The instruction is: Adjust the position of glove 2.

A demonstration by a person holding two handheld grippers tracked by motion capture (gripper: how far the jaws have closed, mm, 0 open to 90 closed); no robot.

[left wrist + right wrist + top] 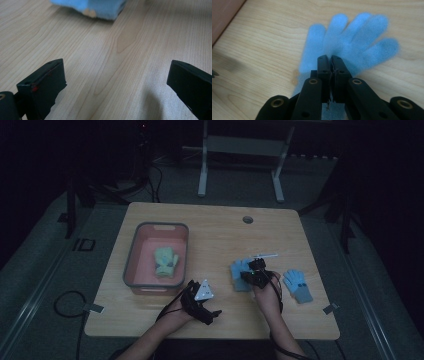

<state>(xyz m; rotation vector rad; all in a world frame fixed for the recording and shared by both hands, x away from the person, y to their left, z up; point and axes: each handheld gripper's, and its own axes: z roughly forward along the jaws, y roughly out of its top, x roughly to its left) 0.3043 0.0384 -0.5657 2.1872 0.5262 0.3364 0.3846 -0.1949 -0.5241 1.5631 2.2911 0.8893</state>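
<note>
A blue glove (239,270) lies flat on the wooden table (215,230), fingers spread. My right gripper (256,267) hovers over its palm. In the right gripper view the jaws (330,58) are pressed together above the blurred glove (352,37), and I see nothing held between them. My left gripper (207,297) is near the table's front edge, to the left of that glove. Its jaws (115,82) stand wide open over bare wood, with the glove's cuff (105,7) just ahead. A second blue glove (298,285) lies farther right.
A grey-rimmed pink bin (131,255) stands at the table's left with a green glove (165,261) inside; its corner (224,12) appears in the right gripper view. A thin white rod (265,255) lies behind the right gripper. A cable hole (247,219) sits near the far edge.
</note>
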